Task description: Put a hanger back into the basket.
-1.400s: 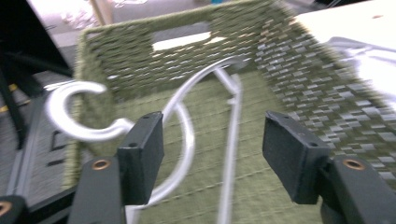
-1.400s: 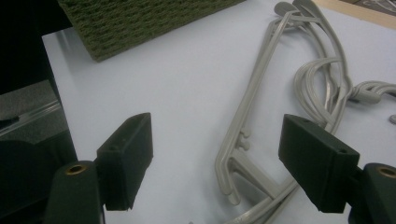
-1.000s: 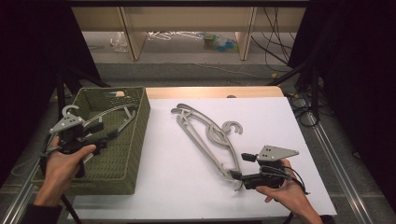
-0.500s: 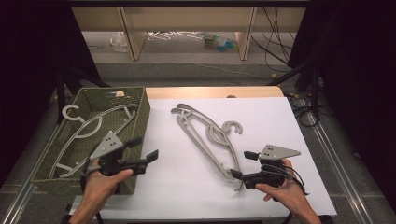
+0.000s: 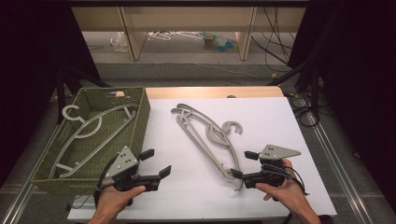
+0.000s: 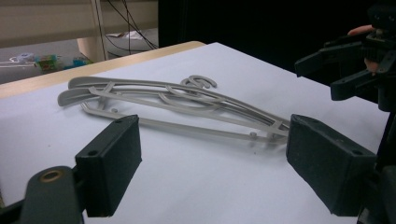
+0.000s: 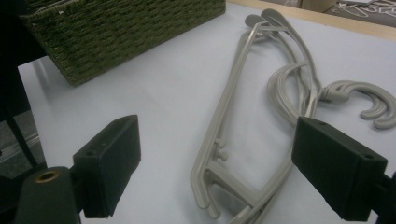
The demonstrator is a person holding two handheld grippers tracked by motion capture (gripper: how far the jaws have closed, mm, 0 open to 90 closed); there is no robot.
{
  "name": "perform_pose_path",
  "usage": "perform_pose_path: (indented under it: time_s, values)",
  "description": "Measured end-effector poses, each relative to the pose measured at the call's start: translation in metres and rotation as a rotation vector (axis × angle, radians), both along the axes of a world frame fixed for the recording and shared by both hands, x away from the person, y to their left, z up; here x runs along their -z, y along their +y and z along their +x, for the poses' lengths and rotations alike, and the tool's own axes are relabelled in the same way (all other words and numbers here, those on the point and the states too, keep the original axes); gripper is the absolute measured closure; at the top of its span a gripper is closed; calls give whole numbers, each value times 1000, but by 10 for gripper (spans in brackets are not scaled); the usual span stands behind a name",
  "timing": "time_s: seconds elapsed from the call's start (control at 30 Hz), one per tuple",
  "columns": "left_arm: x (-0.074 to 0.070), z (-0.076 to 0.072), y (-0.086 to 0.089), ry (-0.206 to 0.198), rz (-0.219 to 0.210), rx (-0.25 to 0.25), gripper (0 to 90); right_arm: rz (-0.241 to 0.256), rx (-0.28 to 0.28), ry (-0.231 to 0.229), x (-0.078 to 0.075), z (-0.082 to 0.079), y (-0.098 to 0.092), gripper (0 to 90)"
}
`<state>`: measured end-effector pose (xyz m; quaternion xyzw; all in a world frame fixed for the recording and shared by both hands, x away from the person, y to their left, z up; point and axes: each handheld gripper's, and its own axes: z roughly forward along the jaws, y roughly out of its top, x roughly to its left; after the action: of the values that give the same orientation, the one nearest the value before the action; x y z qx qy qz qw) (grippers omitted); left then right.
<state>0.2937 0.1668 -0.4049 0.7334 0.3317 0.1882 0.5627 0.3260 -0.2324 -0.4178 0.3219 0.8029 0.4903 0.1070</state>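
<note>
Two or three grey plastic hangers (image 5: 205, 135) lie stacked on the white table top (image 5: 280, 121), hooks pointing right. Another grey hanger (image 5: 88, 135) lies inside the green woven basket (image 5: 142, 119) at the left. My left gripper (image 5: 156, 163) hovers open and empty over the table's front, just right of the basket. It faces the hanger stack (image 6: 177, 102) through its jaws (image 6: 210, 163). My right gripper (image 5: 243, 164) is open and empty at the stack's near end, and the hangers (image 7: 261, 116) lie between its jaws (image 7: 215, 172).
The basket (image 7: 116, 32) takes up the table's left side. A wooden edge (image 5: 210, 92) runs along the back of the table. Black stands and cables (image 5: 303, 70) flank the right side. The other gripper (image 6: 345, 70) shows at the far right of the left gripper view.
My left gripper has come out of the basket and moved right to the front of the white table, leaving a hanger in the basket. The right gripper has barely moved.
</note>
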Motion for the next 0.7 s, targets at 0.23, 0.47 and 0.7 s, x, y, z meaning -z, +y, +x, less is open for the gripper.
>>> perform_pose_path:
  time_s: [0.23,0.47,0.7]
  values:
    - [13,-6,-7,15,-11,2,181,0,18,-4,1,2,-3,168]
    - [18,-6,-8,26,2,-5,181,-49,84,19,14,21,-4,166]
    - [21,-7,-11,23,8,12,181,-123,149,74,27,52,-2,176]
